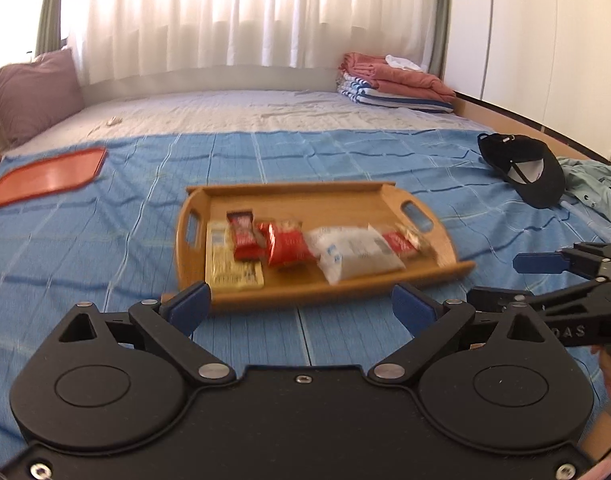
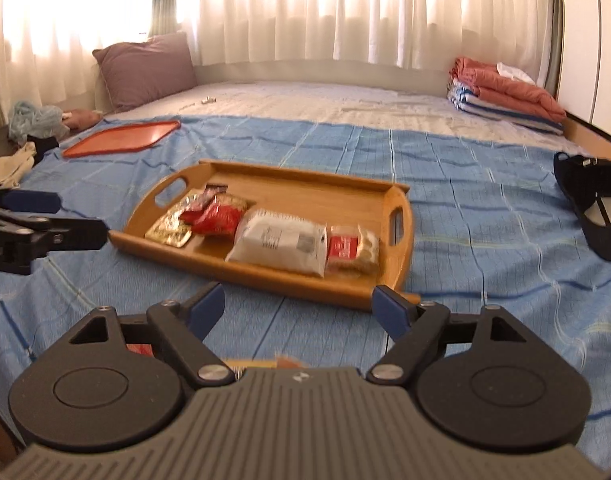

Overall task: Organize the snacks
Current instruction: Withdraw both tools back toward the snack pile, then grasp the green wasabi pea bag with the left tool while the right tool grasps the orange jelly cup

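A wooden tray (image 1: 297, 200) (image 2: 305, 188) with handle slots lies on the blue bedspread. It holds a row of snacks: a yellow flat pack (image 1: 231, 268) (image 2: 169, 230), red wrappers (image 1: 285, 246) (image 2: 217, 216), a white packet (image 1: 353, 254) (image 2: 281, 242) and a red-labelled biscuit pack (image 1: 403, 242) (image 2: 351, 250). My left gripper (image 1: 301, 308) is open and empty just in front of the tray; it shows at the left in the right wrist view (image 2: 65, 216). My right gripper (image 2: 297, 310) is open and empty before the tray's near right corner; it shows at the right in the left wrist view (image 1: 517, 278).
A flat orange tray (image 1: 45, 176) (image 2: 121, 138) lies far left on the bedspread. A black cap (image 1: 525, 168) (image 2: 593, 204) lies at the right. Folded towels (image 1: 397, 84) (image 2: 505, 96) sit at the back right, a mauve pillow (image 2: 145, 68) back left, crumpled clothes (image 2: 21, 136) far left.
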The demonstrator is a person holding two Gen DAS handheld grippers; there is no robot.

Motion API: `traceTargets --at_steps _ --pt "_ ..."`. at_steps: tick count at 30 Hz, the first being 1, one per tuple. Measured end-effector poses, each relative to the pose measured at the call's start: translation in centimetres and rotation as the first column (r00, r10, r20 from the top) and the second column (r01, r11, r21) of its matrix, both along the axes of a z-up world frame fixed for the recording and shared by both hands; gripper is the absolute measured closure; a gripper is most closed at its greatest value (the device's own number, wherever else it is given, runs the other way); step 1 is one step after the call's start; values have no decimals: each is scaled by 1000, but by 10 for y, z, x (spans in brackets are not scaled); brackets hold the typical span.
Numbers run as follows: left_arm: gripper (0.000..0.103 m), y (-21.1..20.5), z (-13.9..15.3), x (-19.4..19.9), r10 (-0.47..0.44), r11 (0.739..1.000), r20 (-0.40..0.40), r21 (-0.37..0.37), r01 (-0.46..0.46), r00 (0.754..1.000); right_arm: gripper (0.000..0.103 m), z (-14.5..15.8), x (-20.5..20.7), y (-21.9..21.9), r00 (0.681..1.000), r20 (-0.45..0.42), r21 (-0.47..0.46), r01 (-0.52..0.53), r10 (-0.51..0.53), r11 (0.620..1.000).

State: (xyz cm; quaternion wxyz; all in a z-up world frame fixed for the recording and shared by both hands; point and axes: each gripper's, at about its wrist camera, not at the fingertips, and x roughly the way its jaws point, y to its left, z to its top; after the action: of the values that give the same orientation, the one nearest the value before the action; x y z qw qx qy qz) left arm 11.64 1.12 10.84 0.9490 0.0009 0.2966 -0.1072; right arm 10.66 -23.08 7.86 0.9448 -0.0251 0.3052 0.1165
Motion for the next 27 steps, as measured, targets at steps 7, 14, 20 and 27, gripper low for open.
traceTargets --at_steps 7,14,20,27 --pt "6 8 -28 -38 42 999 -13 23 -42 999 16 -21 -8 -9 998 -52 17 29 -29 999" --pt "31 12 -68 -51 40 999 -134 -3 -41 990 16 -47 -2 -12 993 -102 33 67 -63 997" --pt "38 9 -87 -57 37 999 -149 28 -34 988 16 -63 4 -9 988 -133 23 78 -74 997" --pt "38 -5 -98 -58 -4 997 -133 77 14 991 21 -74 9 -5 984 -160 17 75 -71 997"
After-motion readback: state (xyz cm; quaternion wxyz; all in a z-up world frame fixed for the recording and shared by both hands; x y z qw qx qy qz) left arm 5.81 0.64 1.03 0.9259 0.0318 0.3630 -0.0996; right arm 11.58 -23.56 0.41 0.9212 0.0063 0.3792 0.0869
